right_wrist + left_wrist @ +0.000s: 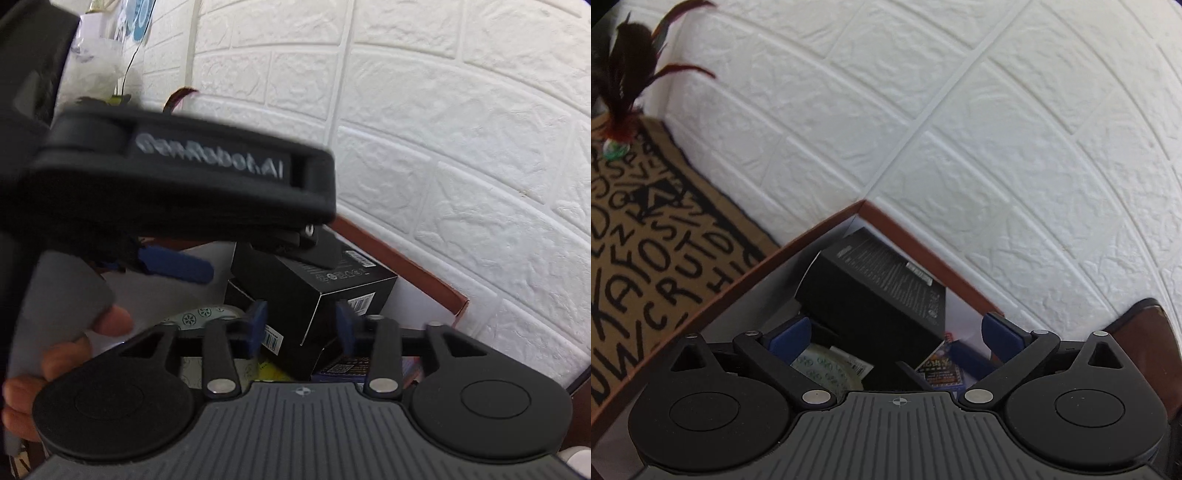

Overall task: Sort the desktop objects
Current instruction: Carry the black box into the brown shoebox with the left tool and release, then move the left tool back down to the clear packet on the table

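Blue-padded left tongs [899,332] gape above the black box [886,284].

My left gripper [897,332] hangs with jaws spread wide. My right gripper [301,326] sits just right of it, jaws parted and empty.

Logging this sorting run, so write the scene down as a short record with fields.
container: open box with brown rim and white inside, against the white brick-pattern wall
contents: black box tilted on top; patterned tape roll; colourful printed pack
left tongs: open, above the box, holding nothing
right tongs: open, either side of the black box's corner, contact unclear
outside the box: lettered brown mat; feather toy on it
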